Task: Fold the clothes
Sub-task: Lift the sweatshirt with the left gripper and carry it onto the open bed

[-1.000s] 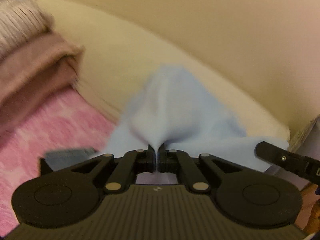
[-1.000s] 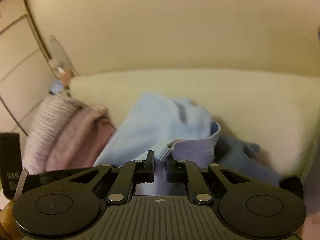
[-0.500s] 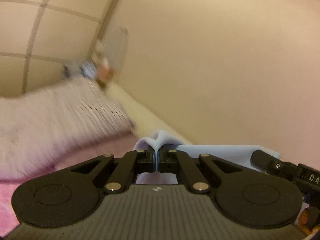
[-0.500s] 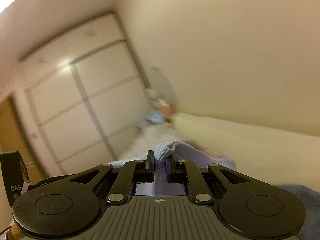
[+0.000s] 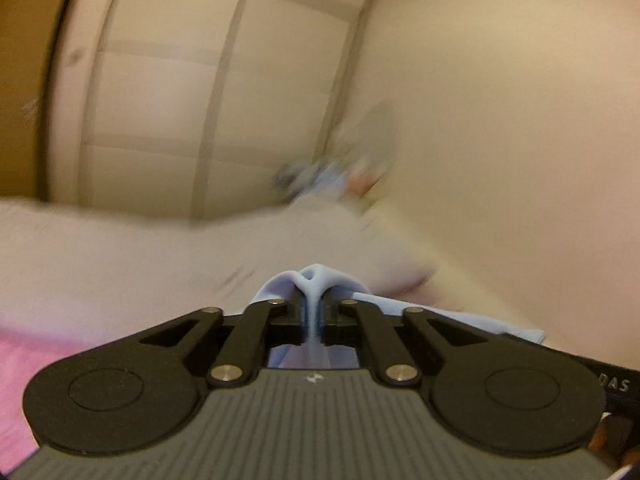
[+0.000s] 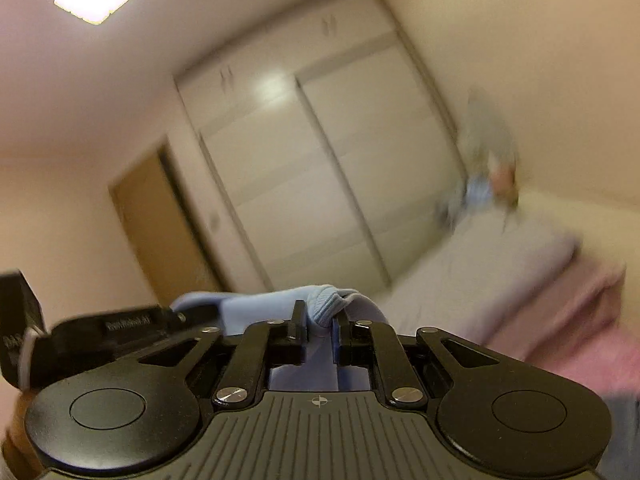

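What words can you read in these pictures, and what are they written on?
"DAS": white letters on the other claw's black body, at the left camera's right edge.
White lettering on the black claw body in the right camera: too blurred to read.
Both claws grip the blue garment.

A home bedroom: built-in wardrobe (image 6: pixel 320 168), bed (image 5: pixel 100 256) with pink bedding (image 6: pixel 580 340).

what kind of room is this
Most likely a bedroom: a tall built-in wardrobe with sliding panels fills the far wall, a bed with pink bedding sits below, and a wooden door stands beside the wardrobe.
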Demonstrator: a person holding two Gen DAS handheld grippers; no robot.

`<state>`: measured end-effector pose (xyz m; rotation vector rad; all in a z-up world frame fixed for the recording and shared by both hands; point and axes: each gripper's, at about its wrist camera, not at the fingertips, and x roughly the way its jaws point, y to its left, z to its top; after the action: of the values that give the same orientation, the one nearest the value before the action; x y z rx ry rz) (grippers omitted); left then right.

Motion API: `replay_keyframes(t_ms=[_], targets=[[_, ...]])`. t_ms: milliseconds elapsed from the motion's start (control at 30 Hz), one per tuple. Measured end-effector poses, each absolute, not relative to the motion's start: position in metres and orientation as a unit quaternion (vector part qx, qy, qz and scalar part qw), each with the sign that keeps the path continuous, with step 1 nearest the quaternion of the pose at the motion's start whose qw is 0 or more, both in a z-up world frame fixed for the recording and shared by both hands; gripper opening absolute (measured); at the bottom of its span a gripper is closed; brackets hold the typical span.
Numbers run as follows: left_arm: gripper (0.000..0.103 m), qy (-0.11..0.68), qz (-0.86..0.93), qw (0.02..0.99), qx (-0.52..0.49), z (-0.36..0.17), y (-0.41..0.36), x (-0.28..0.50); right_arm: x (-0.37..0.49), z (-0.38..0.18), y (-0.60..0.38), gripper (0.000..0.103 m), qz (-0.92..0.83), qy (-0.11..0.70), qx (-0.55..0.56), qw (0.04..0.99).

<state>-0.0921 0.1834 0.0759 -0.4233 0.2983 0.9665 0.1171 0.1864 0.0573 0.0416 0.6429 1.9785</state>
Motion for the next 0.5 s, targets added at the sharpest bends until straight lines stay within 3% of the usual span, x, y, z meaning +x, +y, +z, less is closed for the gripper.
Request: replay_keyframes(t_ms=[67,133,267,500], targets=[[0.013,0.205,0.5,0.812,-0.22,0.046,0.195,-0.123,0.078,0.031,0.197,0.036,0.812,0.328,-0.058,0.479],[0.011,0.248,0.535,0.773,-0.232,0.017,0.197,-0.157,0.049,0.002,0.195,0.045,0.8,0.361,-0.108,0.467],[0.012,0.31,0.566,0.715,-0.27,-0.028,0.187,-0.217,0.005,-0.051,0.177,0.047,0.773,0.395,-0.206,0.451],[0.012,0.371,0.594,0.648,-0.299,-0.072,0.135,-0.283,-0.01,-0.081,0.115,0.047,0.759,0.385,-0.293,0.435]])
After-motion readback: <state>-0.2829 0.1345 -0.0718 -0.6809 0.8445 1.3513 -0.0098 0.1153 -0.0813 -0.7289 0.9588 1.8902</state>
